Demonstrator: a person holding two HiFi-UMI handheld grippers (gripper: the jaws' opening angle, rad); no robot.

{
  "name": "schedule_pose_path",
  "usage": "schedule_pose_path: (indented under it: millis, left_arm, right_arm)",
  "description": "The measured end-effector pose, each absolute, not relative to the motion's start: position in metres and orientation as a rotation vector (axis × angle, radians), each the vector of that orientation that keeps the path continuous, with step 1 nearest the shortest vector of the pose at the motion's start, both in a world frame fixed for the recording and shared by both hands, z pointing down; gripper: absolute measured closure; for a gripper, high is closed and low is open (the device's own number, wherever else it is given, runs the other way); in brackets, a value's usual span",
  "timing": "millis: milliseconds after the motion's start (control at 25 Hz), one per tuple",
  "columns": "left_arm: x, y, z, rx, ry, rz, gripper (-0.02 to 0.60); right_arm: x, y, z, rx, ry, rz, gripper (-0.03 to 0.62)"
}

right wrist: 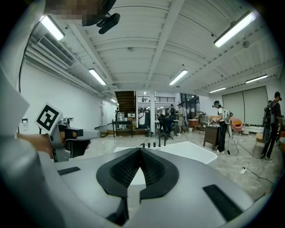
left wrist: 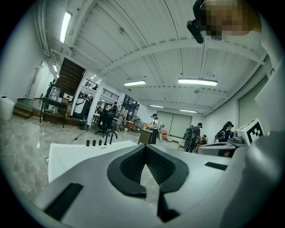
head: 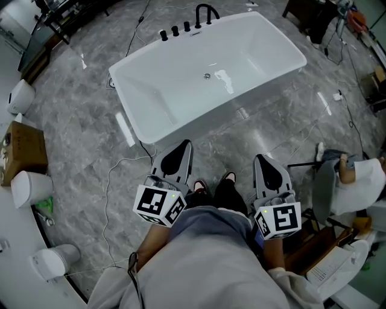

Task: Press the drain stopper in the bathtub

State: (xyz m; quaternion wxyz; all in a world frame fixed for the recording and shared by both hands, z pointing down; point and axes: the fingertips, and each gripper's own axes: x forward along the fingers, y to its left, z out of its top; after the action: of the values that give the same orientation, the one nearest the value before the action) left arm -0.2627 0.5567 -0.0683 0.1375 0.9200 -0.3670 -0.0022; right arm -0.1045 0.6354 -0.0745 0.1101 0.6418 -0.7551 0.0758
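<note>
A white freestanding bathtub (head: 151, 114) stands on the grey marble floor ahead of me. Its small round metal drain stopper (head: 207, 76) sits in the middle of the tub's bottom. A black faucet (head: 205, 12) and black knobs (head: 175, 29) line the far rim. My left gripper (head: 186, 143) and right gripper (head: 259, 157) are held near my waist, well short of the tub, both pointing toward it. Each has its jaws shut tip to tip on nothing. In the left gripper view, the tub (left wrist: 71, 153) lies beyond the left gripper (left wrist: 144, 146). The right gripper (right wrist: 140, 149) faces the tub (right wrist: 191, 149).
A cardboard box (head: 24, 151) and white fixtures (head: 30, 187) sit along the left. Cables (head: 114, 175) run over the floor near the tub. A seated person (head: 359, 178) and a black chair (head: 322, 190) are at the right, and other people stand in the room.
</note>
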Motion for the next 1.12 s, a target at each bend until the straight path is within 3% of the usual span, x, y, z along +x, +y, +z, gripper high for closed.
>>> schedule_pose_path:
  millis: [1120]
  left_arm:
    - [-0.091,0.407,-0.056,2.597,-1.173,0.067,0.577]
  right_arm:
    - [0.038,0.459,-0.056,1.685,-2.334,0.289,0.582]
